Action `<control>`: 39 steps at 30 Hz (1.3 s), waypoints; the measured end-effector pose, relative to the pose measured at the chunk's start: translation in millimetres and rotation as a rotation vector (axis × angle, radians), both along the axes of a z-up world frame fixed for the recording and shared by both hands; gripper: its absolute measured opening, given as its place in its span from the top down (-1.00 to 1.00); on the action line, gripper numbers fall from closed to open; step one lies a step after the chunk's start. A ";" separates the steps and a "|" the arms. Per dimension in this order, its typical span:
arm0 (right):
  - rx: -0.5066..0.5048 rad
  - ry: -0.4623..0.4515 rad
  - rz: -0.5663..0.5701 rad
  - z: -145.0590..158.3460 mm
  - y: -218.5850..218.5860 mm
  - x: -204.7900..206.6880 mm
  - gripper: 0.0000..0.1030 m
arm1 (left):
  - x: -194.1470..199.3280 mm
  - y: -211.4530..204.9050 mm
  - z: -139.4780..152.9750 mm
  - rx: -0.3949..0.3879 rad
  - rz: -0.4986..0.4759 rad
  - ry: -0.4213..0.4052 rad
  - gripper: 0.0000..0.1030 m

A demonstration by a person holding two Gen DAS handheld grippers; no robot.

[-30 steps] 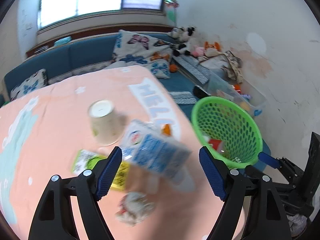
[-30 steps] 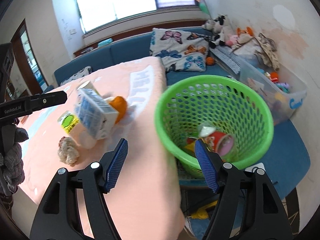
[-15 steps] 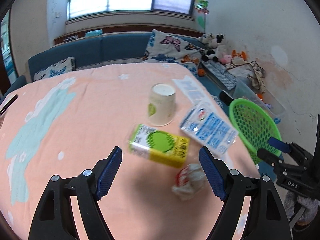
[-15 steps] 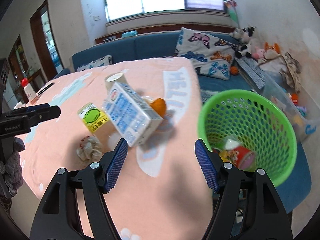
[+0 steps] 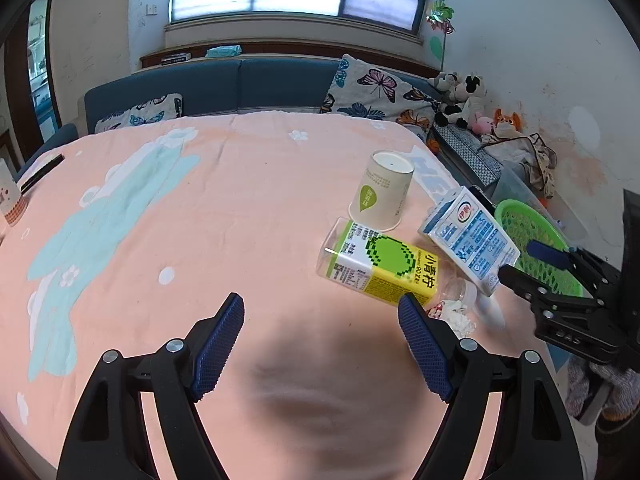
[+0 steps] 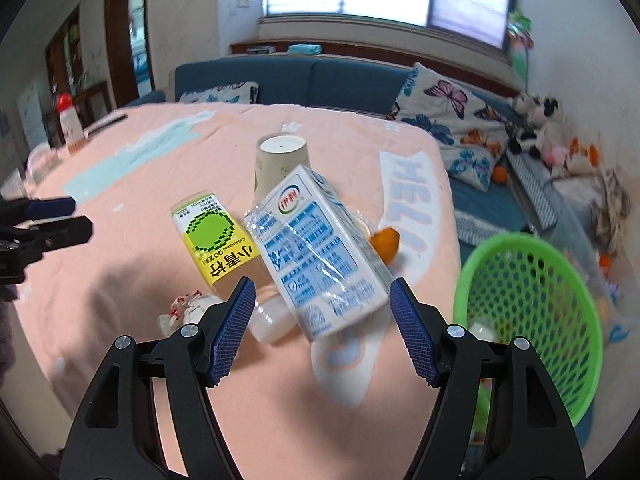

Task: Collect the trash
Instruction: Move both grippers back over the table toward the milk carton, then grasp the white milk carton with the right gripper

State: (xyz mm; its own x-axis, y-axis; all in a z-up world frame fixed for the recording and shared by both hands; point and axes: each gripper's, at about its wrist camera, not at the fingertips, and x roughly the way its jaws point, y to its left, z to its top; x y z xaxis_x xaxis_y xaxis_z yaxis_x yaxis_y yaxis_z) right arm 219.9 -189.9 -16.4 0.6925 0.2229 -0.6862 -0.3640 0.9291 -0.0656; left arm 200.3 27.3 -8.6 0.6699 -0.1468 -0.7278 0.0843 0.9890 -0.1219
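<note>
Trash lies near the right edge of a pink-covered table (image 5: 200, 220): a blue and white milk carton (image 6: 320, 252) (image 5: 470, 240), a yellow-green juice carton (image 5: 380, 266) (image 6: 218, 240), an upturned paper cup (image 5: 382, 194) (image 6: 280, 164), a crumpled wrapper (image 6: 188, 308) (image 5: 454, 314), a small clear bottle (image 6: 272, 318) and an orange piece (image 6: 386, 242). A green basket (image 6: 528, 320) (image 5: 536, 244) stands off the table's right edge. My right gripper (image 6: 322, 332) is open just in front of the milk carton. My left gripper (image 5: 322, 346) is open and empty, left of the juice carton.
A blue sofa (image 5: 248, 84) with butterfly cushions (image 5: 376, 92) runs behind the table. Plush toys (image 5: 460, 100) and a clear bin sit at the right wall. A cup (image 5: 10, 200) and a dark flat object (image 5: 42, 172) lie at the table's far left.
Both grippers swung left, away from the basket. The left one drew back over the table; the right one now faces the milk carton closely. Both stayed open.
</note>
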 end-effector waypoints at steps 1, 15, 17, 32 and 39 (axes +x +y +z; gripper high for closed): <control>-0.013 0.001 0.012 -1.6 3.1 3.2 -0.36 | -0.6 1.8 -1.1 -0.002 0.001 0.001 -0.49; -0.223 -0.026 0.082 -16.0 26.6 30.4 -0.36 | 1.0 18.0 -22.2 -0.031 0.027 0.044 -0.49; -0.249 -0.029 0.103 -16.9 30.0 31.1 -0.36 | 1.5 18.4 -23.2 -0.031 0.028 0.045 -0.49; -0.443 -0.085 0.166 -36.0 53.6 37.8 -0.46 | 2.9 22.1 -35.3 -0.059 0.034 0.076 -0.49; -0.395 -0.044 0.164 -34.7 44.8 47.6 -0.35 | 3.3 17.4 -35.4 -0.062 0.016 0.077 -0.49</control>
